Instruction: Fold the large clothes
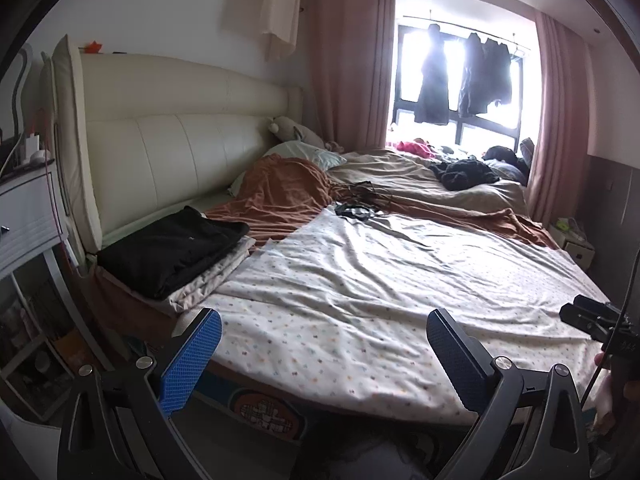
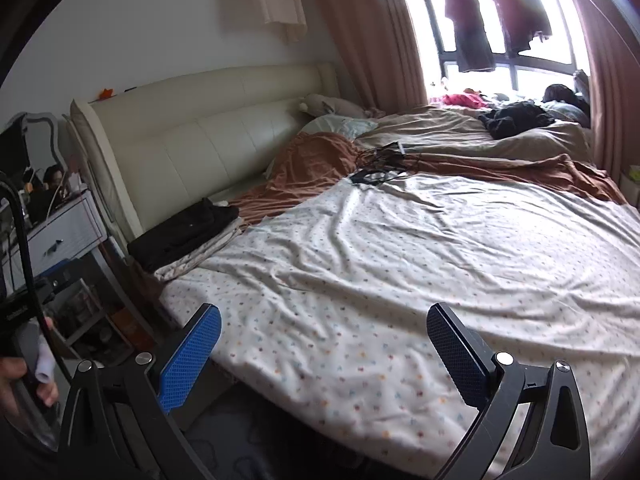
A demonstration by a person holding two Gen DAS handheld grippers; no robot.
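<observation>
While both claws hang spread and empty at the bottom of the frame, left claw (image 1: 324,354) and right claw (image 2: 324,354), we face the sheet (image 1: 380,280) lying flat across the bed. It is thin, dotted, wrinkled cotton, so we judge a shallow pinch may slip or drag cables (image 1: 360,204) lying at its far edge.

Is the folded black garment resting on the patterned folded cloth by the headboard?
Touching. The left wrist view shows the black garment lying directly on the folded patterned cloth.
</observation>
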